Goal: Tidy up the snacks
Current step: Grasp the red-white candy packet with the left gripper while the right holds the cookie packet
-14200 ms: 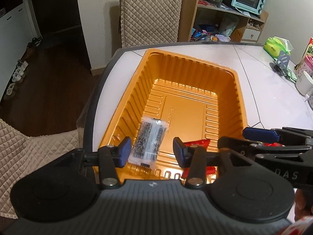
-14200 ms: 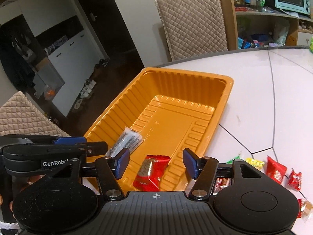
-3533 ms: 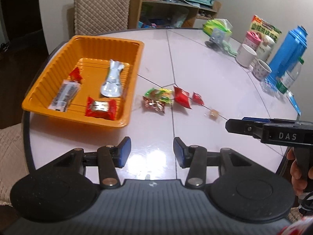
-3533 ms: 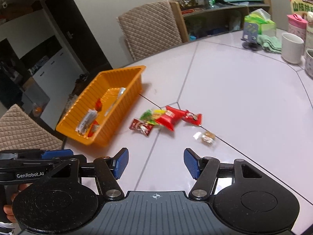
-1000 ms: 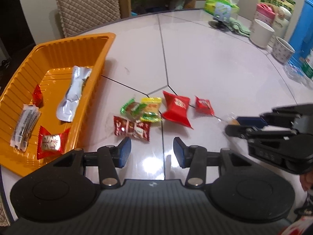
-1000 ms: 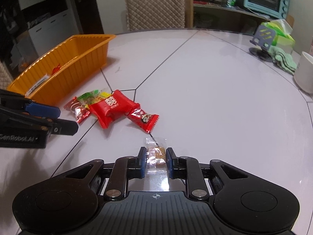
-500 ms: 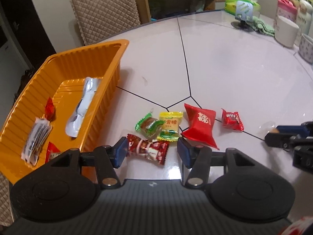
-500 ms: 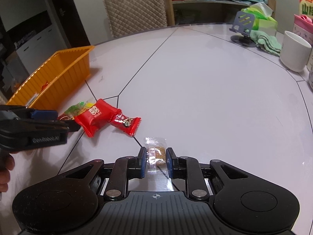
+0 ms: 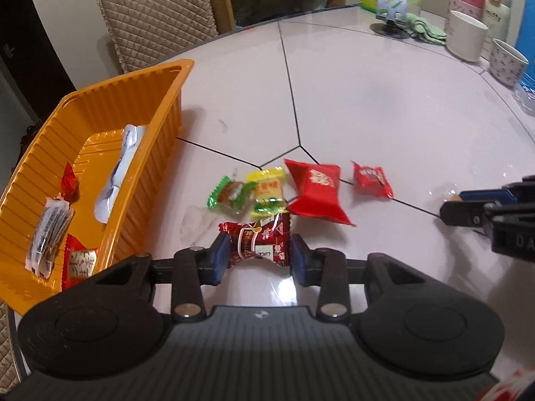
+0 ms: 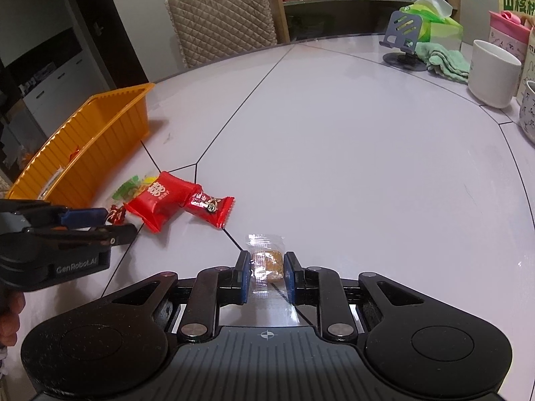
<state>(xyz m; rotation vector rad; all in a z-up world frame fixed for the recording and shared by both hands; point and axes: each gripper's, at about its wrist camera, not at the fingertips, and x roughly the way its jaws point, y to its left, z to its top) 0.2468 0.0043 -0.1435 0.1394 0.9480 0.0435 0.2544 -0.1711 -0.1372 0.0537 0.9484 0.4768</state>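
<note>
The ribbed orange plastic tray (image 9: 167, 113) is sitting at the left on the pale tabletop (image 9: 384, 107), already holding a silver foil sachet (image 9: 117, 180), a clear sleeve of dark snacks (image 9: 50, 234) and two small red sweets. Just right of it the loose pile is lying: a green-wrapped sweet (image 9: 229, 193), a yellow-wrapped sweet (image 9: 267, 190), a large red pillow packet (image 9: 316, 190) and a small red packet (image 9: 371, 178).

The left gripper (image 9: 260, 257) is working at the near edge of that pile. Its jaws have just been closing, and the dark red twist-wrapped candy (image 9: 259, 240) is lying between them, the blue pads pressing against both twisted ends. To do this pick well, the person probably needs to squeeze on the firm middle rather than the crinkly ends, then lift straight up so the yellow sweet touching it is not dragged along, and carry it left over the tray wall before letting go.

Further right, the right gripper (image 10: 266, 277) is clamping the clear-wrapped brown biscuit (image 10: 269, 262), jaws drawn nearly together on it, with the wrapper's far end resting on the table, well apart from the tray
</note>
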